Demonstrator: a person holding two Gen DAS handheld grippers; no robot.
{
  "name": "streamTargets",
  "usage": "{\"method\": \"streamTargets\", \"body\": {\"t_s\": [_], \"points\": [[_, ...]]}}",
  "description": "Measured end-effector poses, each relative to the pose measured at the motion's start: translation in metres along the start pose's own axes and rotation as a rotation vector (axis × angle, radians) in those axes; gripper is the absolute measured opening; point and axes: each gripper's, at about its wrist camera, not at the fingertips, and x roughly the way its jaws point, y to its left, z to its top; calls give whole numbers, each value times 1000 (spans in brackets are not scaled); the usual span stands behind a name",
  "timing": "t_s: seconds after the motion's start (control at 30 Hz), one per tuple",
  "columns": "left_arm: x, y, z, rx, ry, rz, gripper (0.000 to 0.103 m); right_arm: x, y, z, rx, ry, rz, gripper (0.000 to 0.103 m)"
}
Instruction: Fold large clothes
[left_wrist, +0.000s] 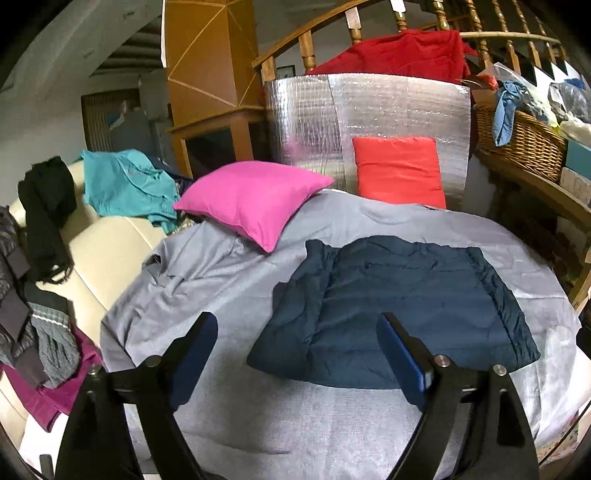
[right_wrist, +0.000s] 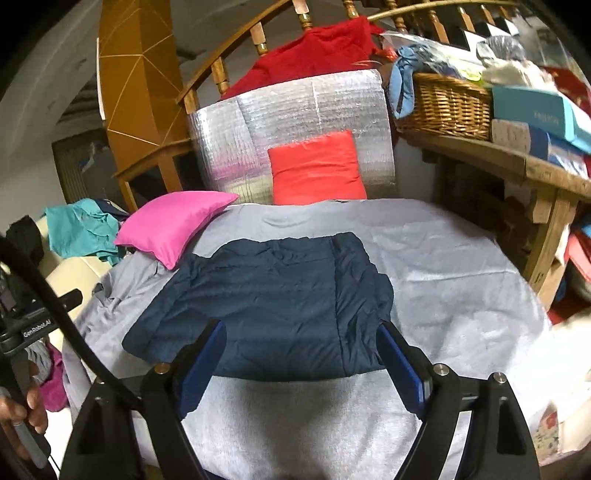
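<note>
Navy folded jacket (left_wrist: 399, 306) on grey sheet (left_wrist: 229, 273), both grippers' jaws spread wide (empty) above it.

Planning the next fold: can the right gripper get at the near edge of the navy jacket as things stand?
Probably yes. The right gripper is open and empty, and the navy jacket lies flat on the grey sheet just ahead of it, nothing between.

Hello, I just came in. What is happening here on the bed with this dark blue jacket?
A person is folding clothes with a pair of tongs in each hand. The dark blue jacket lies folded on the grey sheet, near a pink pillow and a red pillow. Both the left tongs and the right tongs are open above the sheet and hold nothing. More clothes wait at the left.
</note>
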Motion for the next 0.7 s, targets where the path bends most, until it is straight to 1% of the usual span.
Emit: {"method": "streamTargets", "body": {"t_s": [0.1, 0.17, 0.2, 0.33, 0.43, 0.5, 0.57, 0.7], "points": [[-12, -5, 2, 19, -23, 15, 90, -9, 7, 2, -13, -18, 1, 90], [-20, -9, 3, 31, -29, 29, 91, -14, 11, 2, -17, -31, -11, 96], [-22, -10, 4, 34, -31, 34, 91, -17, 13, 2, -19, -37, -19, 97], [-35, -12, 5, 22, -20, 27, 92, -33, 22, 2, -31, -73, -45, 97], [-47, -10, 4, 0, -13, 20, 92, -47, 28, 3, -41, -86, -42, 97], [-59, -10, 4, -7, -29, 39, 92, -59, 30, 4, -30, -107, -43, 97], [-71, -10, 3, -10, -50, 54, 92, -73, 32, 4, -15, -122, -13, 97], [-96, -6, 2, -23, -81, 46, 92, -98, 37, 6, -8, -136, 12, 97]]}}
